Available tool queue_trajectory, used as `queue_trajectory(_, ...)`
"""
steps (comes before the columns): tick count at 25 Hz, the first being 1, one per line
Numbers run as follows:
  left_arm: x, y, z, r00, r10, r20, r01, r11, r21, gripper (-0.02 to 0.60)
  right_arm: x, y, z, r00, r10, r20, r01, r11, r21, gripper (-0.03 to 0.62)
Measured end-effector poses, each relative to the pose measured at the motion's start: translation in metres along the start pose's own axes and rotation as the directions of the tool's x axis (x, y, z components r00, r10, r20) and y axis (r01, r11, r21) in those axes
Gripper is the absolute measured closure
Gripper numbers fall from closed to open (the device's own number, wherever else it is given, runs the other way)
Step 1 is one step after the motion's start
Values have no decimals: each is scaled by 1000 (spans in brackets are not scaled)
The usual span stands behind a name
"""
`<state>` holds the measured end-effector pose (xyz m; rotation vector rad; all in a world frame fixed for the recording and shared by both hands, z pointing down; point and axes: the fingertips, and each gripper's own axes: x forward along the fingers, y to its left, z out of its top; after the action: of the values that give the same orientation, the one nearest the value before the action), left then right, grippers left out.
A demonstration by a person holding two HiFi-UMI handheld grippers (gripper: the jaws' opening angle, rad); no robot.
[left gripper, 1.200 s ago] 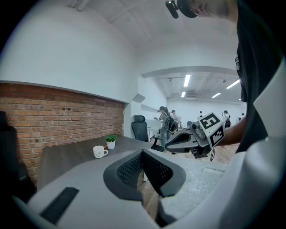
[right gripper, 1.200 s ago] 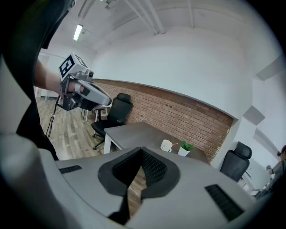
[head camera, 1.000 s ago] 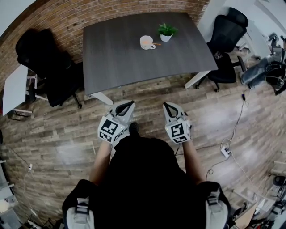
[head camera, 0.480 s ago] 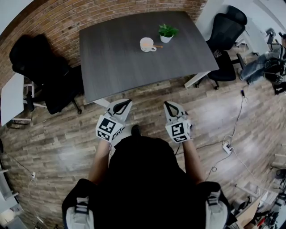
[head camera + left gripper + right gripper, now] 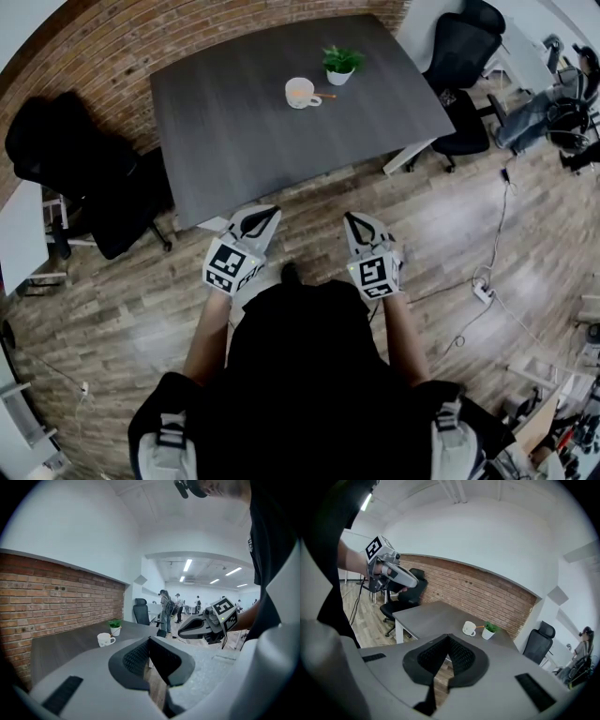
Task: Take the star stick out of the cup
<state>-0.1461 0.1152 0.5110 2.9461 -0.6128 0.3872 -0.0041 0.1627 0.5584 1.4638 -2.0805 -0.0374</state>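
Note:
A white cup (image 5: 302,92) stands on the far half of the dark grey table (image 5: 244,131), with an orange stick (image 5: 326,94) poking out of it to the right; its star end is too small to make out. The cup (image 5: 469,628) and stick (image 5: 480,626) also show in the right gripper view, the cup (image 5: 105,640) alone in the left gripper view. My left gripper (image 5: 265,215) and right gripper (image 5: 352,220) hang over the wooden floor in front of the table's near edge, well short of the cup. Both are shut, jaw tips touching, nothing held.
A small potted plant (image 5: 340,64) stands just right of the cup. Black office chairs sit left of the table (image 5: 84,183) and at its right (image 5: 459,66). A brick wall (image 5: 112,42) runs behind. A cable and power strip (image 5: 483,289) lie on the floor at right.
The view has shifted: table and cup sit slightly further left and up in frame. Both grippers stay shut in about the same place in front of me.

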Motion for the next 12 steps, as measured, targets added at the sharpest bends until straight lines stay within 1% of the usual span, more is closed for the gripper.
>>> queue_trajectory(8, 3, 0, -6, 1000, -24, -12, 24, 1000, -9, 580, 4, 5, -6, 999, -2, -32, 3, 1000, 23, 594)
queue_trajectory(12, 1, 3, -8, 999, -19, -33, 18, 1000, -26, 580, 11, 3, -5, 999, 6, -32, -5, 1000, 21, 594)
